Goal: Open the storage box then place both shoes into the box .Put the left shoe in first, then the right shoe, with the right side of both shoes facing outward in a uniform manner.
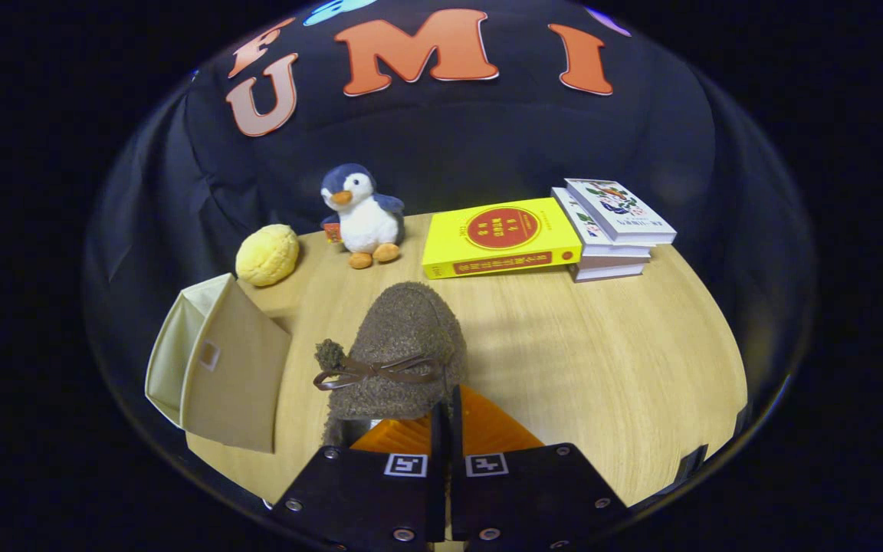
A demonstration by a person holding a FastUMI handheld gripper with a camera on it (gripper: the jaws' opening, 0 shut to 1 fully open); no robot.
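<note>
in the gripper view, the gripper point(448, 418) is sitting with its two fingers drawn close together, and they are pinching the near edge of a fuzzy brown shoe point(399, 349). the shoe is pointing away from the fingers, its rounded toe toward the far side of the wooden table point(602, 360), and a thin brown bow point(376, 370) is lying across its top. whether the shoe is resting on the table or hanging just above it cannot be told.

the storage box point(215, 364), a beige fabric one, is standing to the left of the shoe, near it but apart. its flat front panel point(236, 376) is facing the shoe, and whether it is hanging open or shut cannot be told. beyond the box, a yellow bun-shaped toy point(267, 254) is lying on the table. just beside that, further right, a plush penguin point(361, 218) is sitting upright, well beyond the shoe's toe. a yellow book point(499, 238) is lying flat to the right of the penguin, and just beside it a stack of books point(614, 230) is resting near the table's far right edge.
</note>
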